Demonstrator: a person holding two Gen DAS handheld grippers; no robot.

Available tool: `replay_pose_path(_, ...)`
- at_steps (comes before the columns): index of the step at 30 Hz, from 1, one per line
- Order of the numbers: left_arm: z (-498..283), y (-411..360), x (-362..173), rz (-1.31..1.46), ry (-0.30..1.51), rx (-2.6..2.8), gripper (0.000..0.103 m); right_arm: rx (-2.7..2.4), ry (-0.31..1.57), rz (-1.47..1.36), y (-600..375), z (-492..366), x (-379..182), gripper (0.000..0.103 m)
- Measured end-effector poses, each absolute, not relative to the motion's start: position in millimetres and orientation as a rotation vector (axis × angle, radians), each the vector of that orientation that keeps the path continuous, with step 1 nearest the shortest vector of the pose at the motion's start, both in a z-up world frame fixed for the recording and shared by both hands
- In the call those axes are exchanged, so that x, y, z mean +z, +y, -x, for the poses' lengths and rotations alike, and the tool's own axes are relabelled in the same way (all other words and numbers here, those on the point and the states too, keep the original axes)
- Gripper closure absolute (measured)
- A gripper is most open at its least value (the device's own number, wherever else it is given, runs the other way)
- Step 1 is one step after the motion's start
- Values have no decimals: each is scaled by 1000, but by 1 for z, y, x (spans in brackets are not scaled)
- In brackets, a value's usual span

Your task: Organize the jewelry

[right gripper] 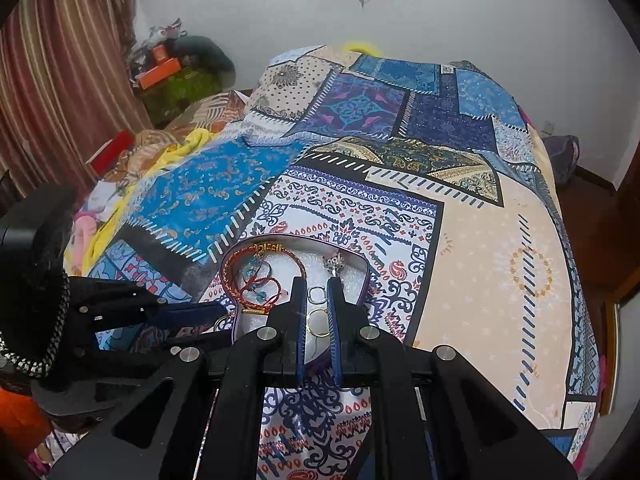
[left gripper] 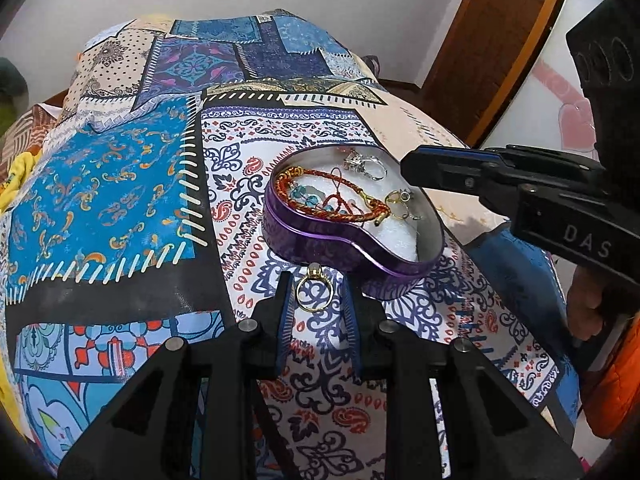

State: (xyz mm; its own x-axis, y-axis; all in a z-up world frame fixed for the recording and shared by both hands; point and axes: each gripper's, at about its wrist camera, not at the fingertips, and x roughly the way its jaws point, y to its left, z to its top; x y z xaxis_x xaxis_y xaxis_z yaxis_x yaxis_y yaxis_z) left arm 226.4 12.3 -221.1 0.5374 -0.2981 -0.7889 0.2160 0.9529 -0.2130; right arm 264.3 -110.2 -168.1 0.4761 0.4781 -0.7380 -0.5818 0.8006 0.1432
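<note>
The bedspread is being used as the work surface, spreading widely to the left of and beyond both tongs; its edge is falling away to the right of the right tongs. The purple tin, foam-lined and open, is lying just ahead and right of the left tongs. A red bracelet, a silver ring and small rings are being held in it. The right tongs are being held over the tin, slightly parted, gripping nothing. A gold ring is lying between the half-open left fingers, ungripped, just outside the tin.
</note>
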Motion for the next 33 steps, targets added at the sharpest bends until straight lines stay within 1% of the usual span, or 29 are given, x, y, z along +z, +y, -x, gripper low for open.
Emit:
replay_pose_path(1, -226, 12, -221, 89, 951, -301, 85, 651, 858, 133, -110, -265, -169, 94)
replay_pose_path(8, -220, 19, -213, 79, 922, -271, 85, 656, 863, 131, -109, -266, -170, 94)
replay_pose_path(18, -232, 25, -168, 113, 799, -301, 85, 663, 861, 132, -104, -272, -171, 94)
replay_pose_path(33, -260, 17, -173, 130, 830, -354, 85, 692, 890, 121, -104, -278, -176, 94)
